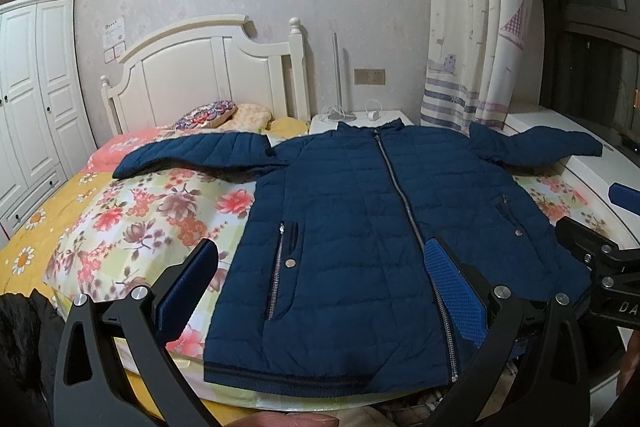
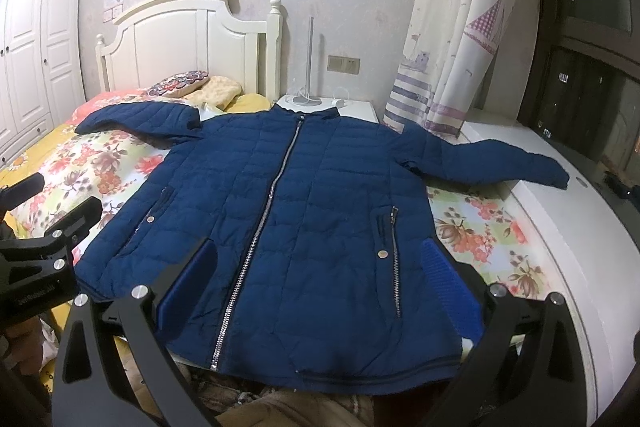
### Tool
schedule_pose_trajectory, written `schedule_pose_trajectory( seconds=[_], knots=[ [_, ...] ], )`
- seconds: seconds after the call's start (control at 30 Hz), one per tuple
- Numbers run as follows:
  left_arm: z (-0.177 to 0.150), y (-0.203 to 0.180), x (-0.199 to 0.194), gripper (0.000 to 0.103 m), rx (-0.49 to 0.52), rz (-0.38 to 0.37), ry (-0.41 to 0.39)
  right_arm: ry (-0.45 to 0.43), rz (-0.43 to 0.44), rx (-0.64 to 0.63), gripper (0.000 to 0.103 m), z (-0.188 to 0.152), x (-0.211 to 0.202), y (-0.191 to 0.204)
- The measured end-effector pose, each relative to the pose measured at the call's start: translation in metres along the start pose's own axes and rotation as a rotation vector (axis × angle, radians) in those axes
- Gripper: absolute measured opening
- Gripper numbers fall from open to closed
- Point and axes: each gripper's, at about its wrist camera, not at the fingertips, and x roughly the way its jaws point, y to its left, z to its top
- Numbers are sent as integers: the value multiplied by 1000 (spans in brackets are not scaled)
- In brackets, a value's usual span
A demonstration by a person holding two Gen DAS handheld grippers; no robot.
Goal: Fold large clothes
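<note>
Bed (image 1: 132, 211) with floral quilt, white headboard (image 1: 208, 75); white wardrobe (image 1: 36, 99), sailboat curtain (image 1: 476, 27), nightstand (image 1: 360, 117). One navy padded jacket (image 1: 360, 227), zipped, front up, two sleeves spread, flat across bed. Left claw (image 1: 324, 263) spread wide above hem, empty. Right claw (image 2: 320, 263) likewise wide, empty, near hem.

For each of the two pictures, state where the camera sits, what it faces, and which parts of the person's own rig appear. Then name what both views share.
Left wrist: sits on the left gripper, by the hem, facing the headboard; own open fingers show, right gripper at the right edge.
Right wrist: sits on the right gripper, facing likewise; left gripper at the left edge.
Shared: blue jacket spread flat on the bed.
</note>
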Motion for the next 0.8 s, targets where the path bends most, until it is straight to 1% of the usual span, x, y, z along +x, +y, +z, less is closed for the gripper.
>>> schedule_pose_trajectory(
  seconds=[0.07,0.13,0.17,0.2,0.27,0.3,0.33,0.37,0.43,0.47,0.5,0.57,0.63,0.67,0.73,0.8],
  knots=[
    [1,-1,14,99,-7,-18,19,30,40,20,101,-2,17,-8],
    [2,-5,52,99,-1,-42,97,96,88,48,101,-4,46,-20],
    [4,-7,75,99,1,-46,137,129,97,68,101,-4,63,-30],
    [5,-7,90,99,4,-48,162,155,88,89,101,-4,76,-39],
    [12,-9,142,99,29,-47,243,201,63,158,101,-2,109,-69],
    [15,-9,159,99,41,-45,267,220,42,201,101,-1,125,-87],
    [20,-10,185,99,57,-44,303,236,23,247,101,1,142,-107],
    [26,-9,210,99,65,-37,337,242,16,277,101,2,154,-121],
    [35,-6,246,99,58,-10,368,256,-9,359,101,6,180,-156],
    [42,-2,268,99,45,14,376,248,-9,415,101,9,194,-178],
    [45,0,280,99,37,26,381,234,-1,468,101,12,207,-199],
    [52,7,314,99,15,43,408,218,-33,557,101,17,229,-233],
    [55,14,336,99,-9,52,437,212,-73,638,101,23,257,-269],
    [57,20,347,99,-29,56,448,209,-85,653,101,25,265,-279],
    [56,26,359,99,-51,59,457,217,-108,702,101,35,291,-308],
    [51,29,364,99,-60,46,451,210,-129,709,101,45,309,-326]
  ],
)
